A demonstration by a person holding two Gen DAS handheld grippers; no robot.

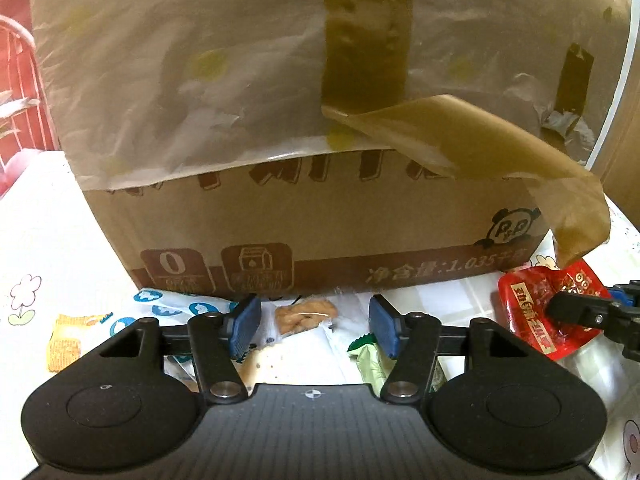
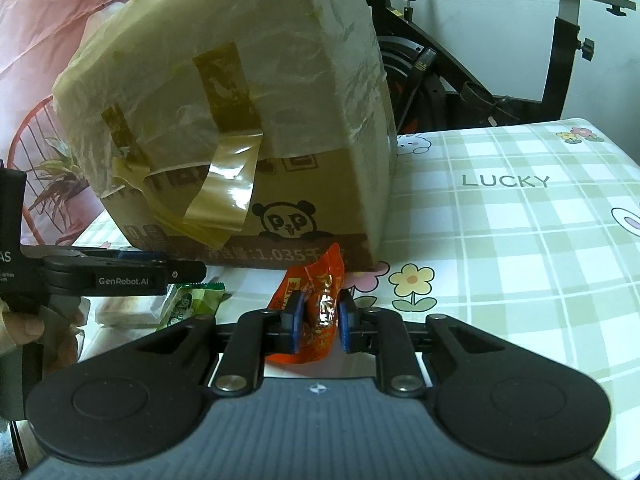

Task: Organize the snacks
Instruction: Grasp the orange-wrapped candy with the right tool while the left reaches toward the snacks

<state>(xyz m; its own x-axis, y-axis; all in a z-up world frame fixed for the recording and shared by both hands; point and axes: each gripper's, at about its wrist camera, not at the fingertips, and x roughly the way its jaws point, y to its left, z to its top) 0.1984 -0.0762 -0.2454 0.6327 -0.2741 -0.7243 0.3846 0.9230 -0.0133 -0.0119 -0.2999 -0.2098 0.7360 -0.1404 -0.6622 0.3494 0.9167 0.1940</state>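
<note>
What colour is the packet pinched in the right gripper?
The packet is red-orange with shiny foil print, clearest in the right wrist view.

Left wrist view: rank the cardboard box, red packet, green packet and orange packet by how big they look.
1. cardboard box
2. red packet
3. orange packet and green packet: similar, and the gripper hides part of the green one, so unranked.

left gripper (image 1: 314,322) fingers parted, right gripper (image 2: 319,320) fingers clamped shut
</note>
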